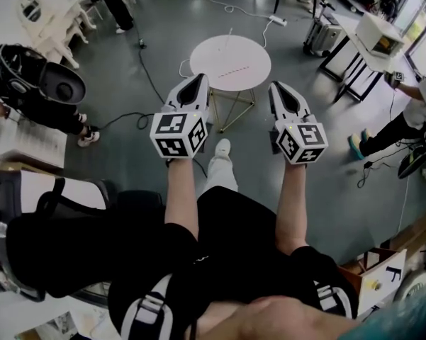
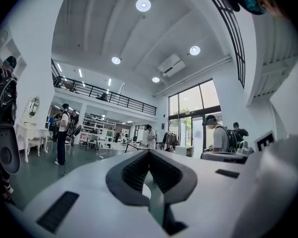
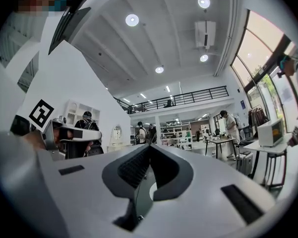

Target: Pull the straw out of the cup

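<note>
At twelve o'clock ahead of the person, a round white table [image 1: 244, 52] is seen, but the cup and straw cannot be made out on it. Nearer, the left gripper [image 1: 200, 78] is held at eleven o'clock and the right gripper [image 1: 276, 86] at one o'clock. Each gripper's jaws are closed together, with nothing caught between them.

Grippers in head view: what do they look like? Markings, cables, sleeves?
The left gripper and right gripper are matching white tapered shells with dark grey ribbed pads inside. Each carries a cube with black-and-white square markers: left cube, right cube. No cables show. The forearms have no sleeves; the person wears a black top.
</note>
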### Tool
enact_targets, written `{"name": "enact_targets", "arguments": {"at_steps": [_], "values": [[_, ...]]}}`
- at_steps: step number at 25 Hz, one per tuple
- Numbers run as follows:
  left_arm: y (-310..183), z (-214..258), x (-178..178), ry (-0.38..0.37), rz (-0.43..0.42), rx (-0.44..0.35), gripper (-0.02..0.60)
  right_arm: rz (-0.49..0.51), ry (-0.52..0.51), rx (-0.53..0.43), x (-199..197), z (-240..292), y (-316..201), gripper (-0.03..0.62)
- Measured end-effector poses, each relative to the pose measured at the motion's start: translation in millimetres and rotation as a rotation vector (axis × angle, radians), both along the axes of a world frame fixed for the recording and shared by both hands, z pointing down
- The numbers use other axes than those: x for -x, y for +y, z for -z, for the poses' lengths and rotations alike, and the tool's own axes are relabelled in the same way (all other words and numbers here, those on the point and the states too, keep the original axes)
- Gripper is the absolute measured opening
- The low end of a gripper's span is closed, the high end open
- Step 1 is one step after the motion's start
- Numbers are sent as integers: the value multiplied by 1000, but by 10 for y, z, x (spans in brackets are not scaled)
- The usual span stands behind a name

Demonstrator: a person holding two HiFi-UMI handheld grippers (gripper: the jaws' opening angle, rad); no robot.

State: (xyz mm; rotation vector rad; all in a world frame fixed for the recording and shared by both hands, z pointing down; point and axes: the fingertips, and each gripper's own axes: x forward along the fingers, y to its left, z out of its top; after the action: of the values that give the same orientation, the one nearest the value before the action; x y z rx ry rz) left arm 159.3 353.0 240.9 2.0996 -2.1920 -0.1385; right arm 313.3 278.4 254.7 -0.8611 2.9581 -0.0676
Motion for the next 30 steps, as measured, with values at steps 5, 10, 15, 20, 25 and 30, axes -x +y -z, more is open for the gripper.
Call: {"name": "enact_targets", "arguments": {"at_steps": [5, 10, 15, 20, 25, 30], "values": [[-414, -128, 283, 74, -6, -16, 8, -12, 46, -10, 262, -131, -432, 17], [-786, -192, 592, 59, 9, 0, 8, 18, 37, -15, 627, -168, -752, 17], [-1282, -340, 902, 42, 18, 47, 8, 56, 42, -13, 1040, -295, -1110, 17], [-1711, -467, 983, 29, -12, 70, 8, 63, 15, 50, 1194, -434, -1512, 16], [-2182, -603, 1365, 44, -29, 122, 9, 70, -5, 119, 1636, -632, -2027, 17], [-2680, -665, 1652, 43, -37, 124, 9, 107, -82, 130, 1989, -546, -2464, 17]]}}
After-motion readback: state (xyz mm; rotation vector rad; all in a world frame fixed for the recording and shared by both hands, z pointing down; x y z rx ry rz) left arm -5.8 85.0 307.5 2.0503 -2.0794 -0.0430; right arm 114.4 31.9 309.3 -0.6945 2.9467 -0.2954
